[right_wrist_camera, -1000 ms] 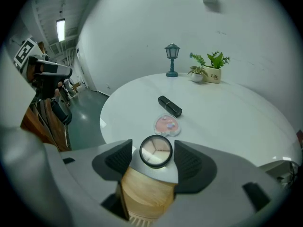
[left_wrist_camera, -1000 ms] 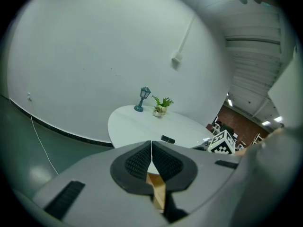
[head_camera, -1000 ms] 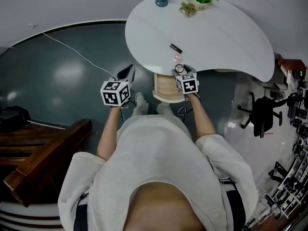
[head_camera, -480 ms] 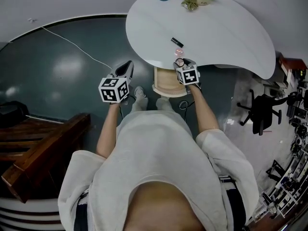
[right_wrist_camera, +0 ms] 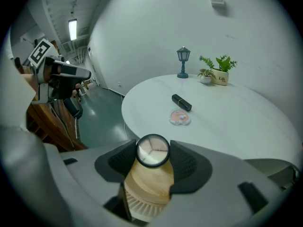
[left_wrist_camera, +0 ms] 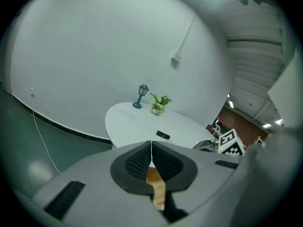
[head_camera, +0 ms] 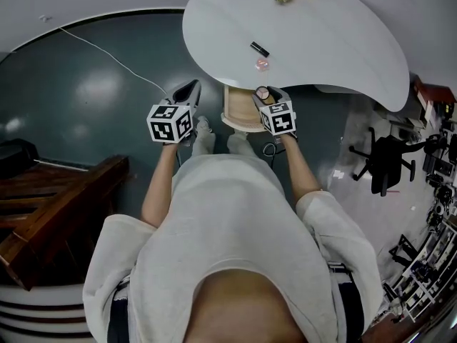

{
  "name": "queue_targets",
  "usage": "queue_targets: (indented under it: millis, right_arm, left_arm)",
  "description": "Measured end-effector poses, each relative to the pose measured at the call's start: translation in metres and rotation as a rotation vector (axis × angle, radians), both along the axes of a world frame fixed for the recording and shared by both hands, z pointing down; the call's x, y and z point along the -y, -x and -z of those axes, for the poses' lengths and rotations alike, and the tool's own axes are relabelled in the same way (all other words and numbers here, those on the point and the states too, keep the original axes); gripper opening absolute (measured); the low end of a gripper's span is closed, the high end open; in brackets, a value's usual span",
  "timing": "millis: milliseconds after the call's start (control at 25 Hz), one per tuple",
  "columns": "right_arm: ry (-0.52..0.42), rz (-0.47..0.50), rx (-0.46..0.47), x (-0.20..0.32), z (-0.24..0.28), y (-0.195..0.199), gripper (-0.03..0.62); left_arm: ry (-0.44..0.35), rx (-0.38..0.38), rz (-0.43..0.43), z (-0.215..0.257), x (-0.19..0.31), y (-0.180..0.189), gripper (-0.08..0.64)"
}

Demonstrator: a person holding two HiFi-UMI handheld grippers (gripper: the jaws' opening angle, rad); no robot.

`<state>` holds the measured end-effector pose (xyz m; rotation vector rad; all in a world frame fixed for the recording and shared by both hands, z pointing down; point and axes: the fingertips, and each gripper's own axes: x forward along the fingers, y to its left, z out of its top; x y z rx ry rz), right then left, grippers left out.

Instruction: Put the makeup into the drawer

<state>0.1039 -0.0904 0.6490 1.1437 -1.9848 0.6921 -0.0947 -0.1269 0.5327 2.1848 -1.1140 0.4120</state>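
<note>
Drawn back from the table's rim since a second ago, the right gripper (head_camera: 263, 96) now carries the round compact (right_wrist_camera: 152, 151) clear of the tabletop. Its jaws have just been closing, and the pads now press the compact's black rim from both sides at about a middling width. The clear lid faces up, likely so that the compact rides level and does not slip.

Directly beneath the jaws sits the wooden drawer unit (right_wrist_camera: 149, 189). That fits a carry toward the drawer, though I cannot tell whether a drawer stands open.

Off to that gripper's left, over the dark floor, the left gripper (left_wrist_camera: 151, 162) has its jaws together with nothing between them. It seems kept free, perhaps to work the drawer.

Ahead of the right gripper, on the white table (right_wrist_camera: 246, 126), lies a pink compact (right_wrist_camera: 180, 117). Just beyond it is a black lipstick tube (right_wrist_camera: 182, 102). Both are still to be fetched, by my reading.

Farthest off, at the table's back edge, stand a small blue lamp (right_wrist_camera: 182, 63) and two potted plants (right_wrist_camera: 218, 74), which have no part in the job.
</note>
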Motion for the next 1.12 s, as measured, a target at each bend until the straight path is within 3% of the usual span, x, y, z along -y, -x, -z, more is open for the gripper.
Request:
queue_targets:
  millis: [120, 240, 760, 920, 1120]
  right_arm:
    - [0.007, 0.066, -0.002, -0.02, -0.003, 0.009, 0.222]
    - [0.022, 0.2, -0.045, -0.037, -0.011, 0.021, 0.222]
    - [0.049, 0.989, -0.448, -0.073, -0.078, 0.044, 0.222]
    - [0.037, 1.118, -0.506, -0.072, -0.098, 0.049, 0.222]
    - [0.079, 1.169, -0.48, -0.075, -0.128, 0.056, 0.224]
  left_arm:
    - [0.002, -0.002, -0.006, -0.001, -0.002, -0.006, 0.012]
    - [0.007, -0.001, -0.007, -0.003, -0.007, -0.009, 0.012]
    - [0.055, 0.023, 0.024, -0.021, -0.036, -0.003, 0.012]
    - [0.076, 0.035, 0.035, -0.03, -0.041, 0.0, 0.012]
    - [0.106, 0.042, 0.058, -0.043, -0.044, 0.004, 0.012]
